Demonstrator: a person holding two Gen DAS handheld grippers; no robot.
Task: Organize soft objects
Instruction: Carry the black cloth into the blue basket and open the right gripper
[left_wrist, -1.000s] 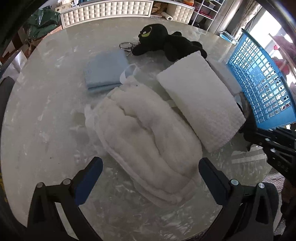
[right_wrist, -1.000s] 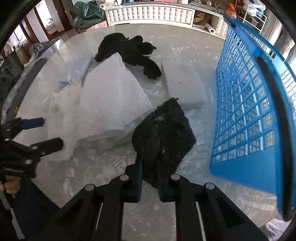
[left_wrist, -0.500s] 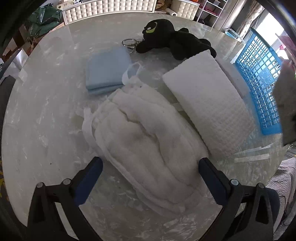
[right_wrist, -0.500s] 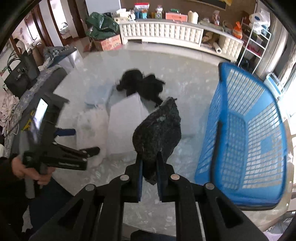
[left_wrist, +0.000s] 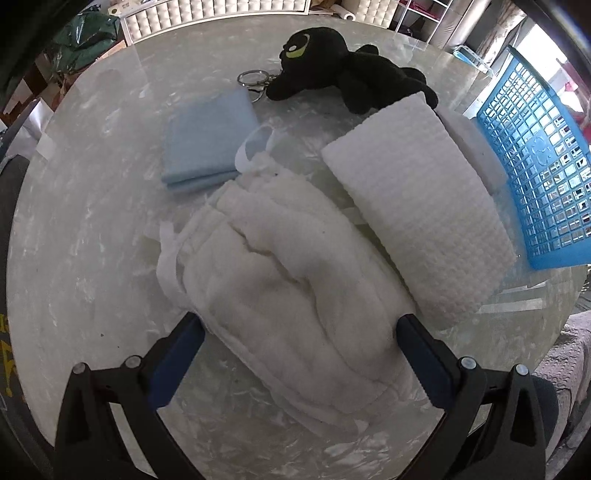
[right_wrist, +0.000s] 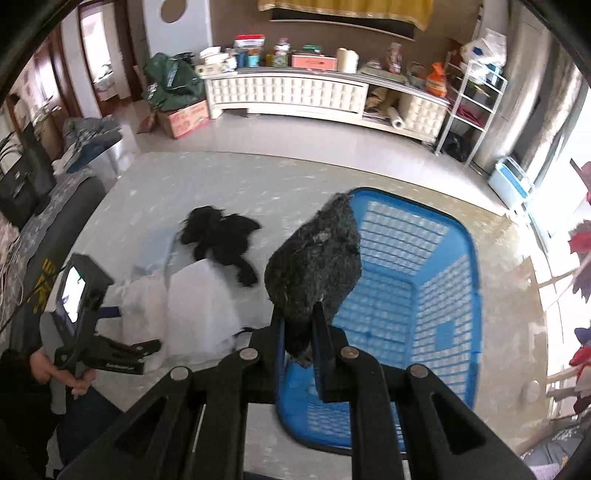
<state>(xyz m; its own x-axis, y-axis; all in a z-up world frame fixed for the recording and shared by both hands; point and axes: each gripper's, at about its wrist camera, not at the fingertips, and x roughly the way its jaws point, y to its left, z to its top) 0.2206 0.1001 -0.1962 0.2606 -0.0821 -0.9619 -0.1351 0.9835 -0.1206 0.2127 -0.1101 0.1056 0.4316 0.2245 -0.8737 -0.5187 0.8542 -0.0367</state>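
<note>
Right wrist view: right gripper clamped narrow on the lower end of a dark grey fuzzy cloth, cloth standing up from between the fingers, raised above the table and hanging over the near left edge of the blue basket. Basket sitting on the marble table, interior visible past the cloth, nothing seen inside it. Left of the cloth, down on the table: black plush toy, then a white waffle towel nearer the camera, both blurred. Left gripper visible at lower left, low over the white pile, held by a hand. Left wrist view: left gripper spread wide, holding nothing, blue-padded fingers straddling the near end of a fluffy white folded blanket; contact with the blanket not resolvable. Waffle towel lying just right of the blanket, edges touching or nearly so, long side running away from the camera. Folded light blue cloth beyond the blanket to the left, near it. Plush toy at the far side, yellow-green eye facing up, one end resting against the far end of the waffle towel. Metal key ring just left of the plush head. Basket wall at right edge, just beside the waffle towel. Another pale flat piece between towel and basket, too washed out to identify.
</note>
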